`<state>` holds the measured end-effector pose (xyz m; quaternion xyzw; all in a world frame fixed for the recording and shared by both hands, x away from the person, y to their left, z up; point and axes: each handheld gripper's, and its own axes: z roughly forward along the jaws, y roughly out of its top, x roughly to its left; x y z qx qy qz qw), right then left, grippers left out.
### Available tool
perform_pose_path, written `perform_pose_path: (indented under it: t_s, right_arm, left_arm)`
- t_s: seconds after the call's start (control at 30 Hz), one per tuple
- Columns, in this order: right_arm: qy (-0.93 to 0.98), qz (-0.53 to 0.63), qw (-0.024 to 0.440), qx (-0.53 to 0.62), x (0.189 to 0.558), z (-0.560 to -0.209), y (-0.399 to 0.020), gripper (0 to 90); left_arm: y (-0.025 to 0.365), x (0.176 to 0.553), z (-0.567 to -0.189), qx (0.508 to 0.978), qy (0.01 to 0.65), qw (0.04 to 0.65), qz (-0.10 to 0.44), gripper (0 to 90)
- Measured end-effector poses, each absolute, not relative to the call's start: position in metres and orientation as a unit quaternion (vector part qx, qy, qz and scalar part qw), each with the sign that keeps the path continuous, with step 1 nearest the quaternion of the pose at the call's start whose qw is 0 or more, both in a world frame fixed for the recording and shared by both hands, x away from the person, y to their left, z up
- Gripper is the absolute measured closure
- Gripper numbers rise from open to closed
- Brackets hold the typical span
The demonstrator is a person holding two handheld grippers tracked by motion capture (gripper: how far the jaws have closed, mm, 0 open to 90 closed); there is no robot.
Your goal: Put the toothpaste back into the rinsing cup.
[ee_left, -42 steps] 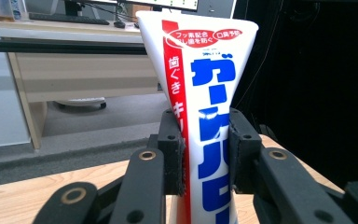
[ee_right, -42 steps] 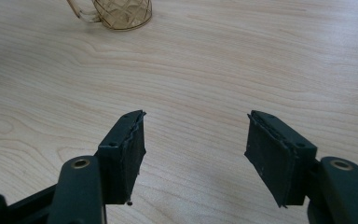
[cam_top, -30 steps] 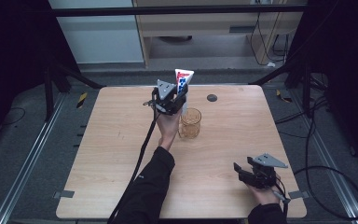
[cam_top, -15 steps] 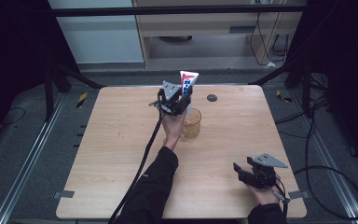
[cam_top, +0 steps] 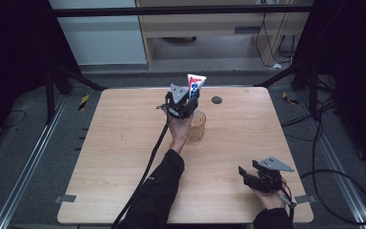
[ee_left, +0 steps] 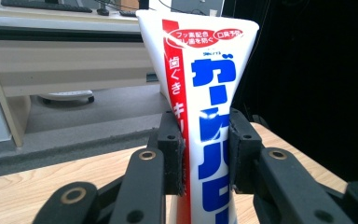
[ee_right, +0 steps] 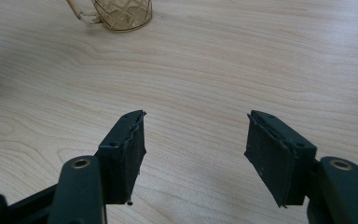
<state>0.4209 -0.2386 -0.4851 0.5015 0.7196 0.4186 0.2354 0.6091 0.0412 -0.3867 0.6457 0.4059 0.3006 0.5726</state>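
- Currently, a white toothpaste tube with red and blue Japanese lettering point(ee_left: 205, 116) is being clamped by the left gripper point(cam_top: 185, 101), its two black pads being pressed against the tube's sides in the left gripper view.
- The tube point(cam_top: 195, 84) is being held upright, with its flat crimped end pointing up and standing clear of the jaws.
- In the high view, the tube is being held above the far middle of the light wooden table point(cam_top: 114, 157), just over and slightly behind a clear amber glass mug with a cut pattern point(cam_top: 197, 125).
- Whether the tube's lower end is touching the mug cannot be told, since it is being hidden by the gripper and the hand.
- The mug point(ee_right: 121, 14) is being seen standing on the table at the top edge of the right gripper view, with its handle to the left.
- The right gripper point(cam_top: 257, 175) is being held low over the near right corner of the table, well apart from the mug and tube.
- Its jaws are being kept apart with nothing between them, bare wood being seen through the gap point(ee_right: 193, 154).
- A small dark round disc point(cam_top: 216, 100) is lying on the far part of the table, to the right of the tube.
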Motion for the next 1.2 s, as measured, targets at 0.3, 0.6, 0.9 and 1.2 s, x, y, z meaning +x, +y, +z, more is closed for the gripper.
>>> perform_pose_path:
  t_s: [0.3,0.6,0.9,1.2]
  right_arm:
    - [0.721,0.418,0.237,0.499,0.421,-0.485,-0.238,37.1]
    - [0.721,0.42,0.236,0.498,0.421,-0.485,-0.238,37.1]
    - [0.719,0.422,0.236,0.498,0.421,-0.485,-0.239,37.0]
    - [0.721,0.422,0.235,0.497,0.421,-0.485,-0.238,37.0]
  left_arm:
    - [0.035,0.611,-0.398,0.653,0.406,0.569,0.292,69.9]
    - [0.033,0.611,-0.41,0.66,0.409,0.561,0.287,69.8]
    - [0.029,0.608,-0.423,0.669,0.408,0.553,0.282,69.5]
    - [0.029,0.605,-0.432,0.681,0.403,0.543,0.279,68.8]
